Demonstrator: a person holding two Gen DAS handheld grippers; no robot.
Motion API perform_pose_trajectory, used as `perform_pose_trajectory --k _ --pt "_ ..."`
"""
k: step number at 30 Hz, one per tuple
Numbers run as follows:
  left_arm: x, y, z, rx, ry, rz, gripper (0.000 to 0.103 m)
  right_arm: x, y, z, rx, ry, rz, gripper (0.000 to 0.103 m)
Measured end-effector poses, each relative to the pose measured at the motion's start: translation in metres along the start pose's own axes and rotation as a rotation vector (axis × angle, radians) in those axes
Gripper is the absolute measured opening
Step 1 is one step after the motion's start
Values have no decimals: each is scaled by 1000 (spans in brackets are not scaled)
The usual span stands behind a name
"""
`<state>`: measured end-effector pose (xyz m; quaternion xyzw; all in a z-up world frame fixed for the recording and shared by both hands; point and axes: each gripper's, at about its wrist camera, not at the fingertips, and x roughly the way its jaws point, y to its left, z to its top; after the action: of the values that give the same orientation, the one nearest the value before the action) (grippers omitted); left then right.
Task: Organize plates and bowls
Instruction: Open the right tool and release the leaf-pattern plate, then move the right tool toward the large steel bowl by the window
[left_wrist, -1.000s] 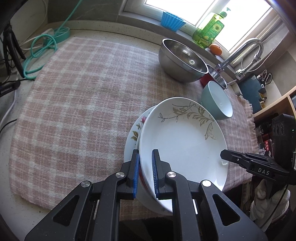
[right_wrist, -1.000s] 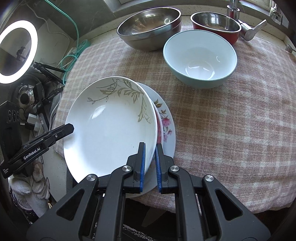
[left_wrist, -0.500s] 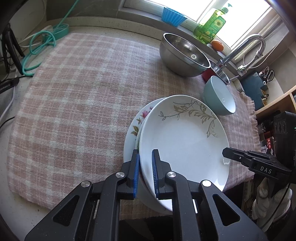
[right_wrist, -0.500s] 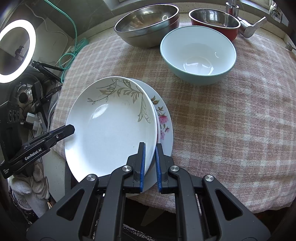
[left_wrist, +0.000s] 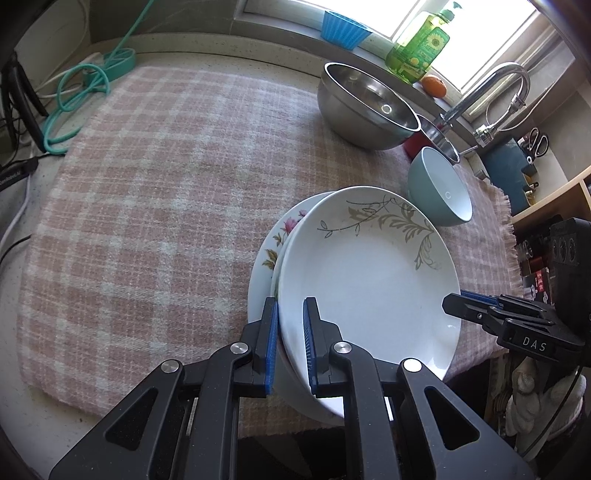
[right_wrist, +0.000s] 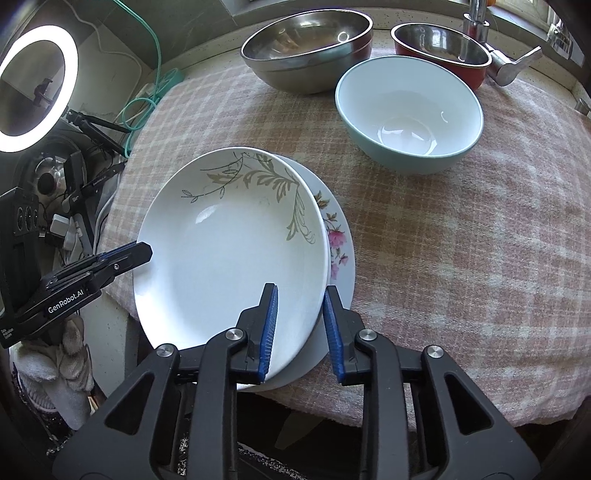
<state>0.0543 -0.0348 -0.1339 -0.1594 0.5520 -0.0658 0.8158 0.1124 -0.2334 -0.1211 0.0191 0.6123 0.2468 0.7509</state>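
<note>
Cables (left_wrist: 74, 92) lie at the far left on the counter (left_wrist: 22, 376), one teal and coiled, beside the checked cloth (left_wrist: 147, 221) that covers most of the surface. A ring light (right_wrist: 38, 86) glows at the left edge of the right wrist view, with dark gear below it that is hard to make out.

Near the front edge of the cloth sit two stacked plates. The leaf plate (left_wrist: 369, 288) lies on top, shifted a little off the flower plate (left_wrist: 275, 243), so only a crescent of the lower one shows. Both plates hang partly over the cloth edge.

The left gripper (left_wrist: 290, 343) pinches the near rim of the leaf plate, its blue pads pressed on it. The right gripper (right_wrist: 301, 328) is at the other side of the same rim; its jaws have just been opening, and they now stand apart with the rim between them, not squeezed.

Behind the plates stands a steel bowl (left_wrist: 365, 107), and to its right a red bowl (right_wrist: 441, 50), which is mostly hidden in the left wrist view. A teal bowl (right_wrist: 408, 114) stands closer, just beside the plates but apart from them. Nothing blocks the open cloth at left.

On the sill are a blue cup (left_wrist: 345, 29), a green bottle (left_wrist: 419, 48) and an orange fruit (left_wrist: 434, 86). The tap (left_wrist: 487, 88) curves at right, its base cut off.
</note>
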Motion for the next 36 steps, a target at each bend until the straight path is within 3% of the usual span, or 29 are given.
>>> perform_pose_trajectory --k 2,4,6,9,10,13,16,18,25,36 --pt "0 1 0 -3 3 -1 14 0 1 1 -6 0 -5 29" --pt "-2 1 0 -5 0 -7 14 -1 2 1 -6 -7 -2 44" --pt "-3 1 0 -2 1 -6 14 -4 3 2 -8 -24 -6 53" --pt "-5 4 2 -9 0 -12 14 -8 2 4 -9 -40 -14 56" --pt "-6 4 2 -10 0 -13 15 -10 1 5 -6 -45 -13 62" --pt "-9 6 4 -18 -10 -18 36 -14 0 7 -1 -65 -9 72" --pt "-12 7 7 -28 -19 -15 43 -18 -4 9 7 -74 -3 78" --pt "-13 9 10 -40 -20 -10 52 -21 -6 10 15 -85 9 79" --pt "-18 12 24 -41 -41 -10 52 -39 -12 21 36 -142 9 79" --pt "-31 6 65 -14 -111 -2 52 -75 -27 64 66 -250 21 79"
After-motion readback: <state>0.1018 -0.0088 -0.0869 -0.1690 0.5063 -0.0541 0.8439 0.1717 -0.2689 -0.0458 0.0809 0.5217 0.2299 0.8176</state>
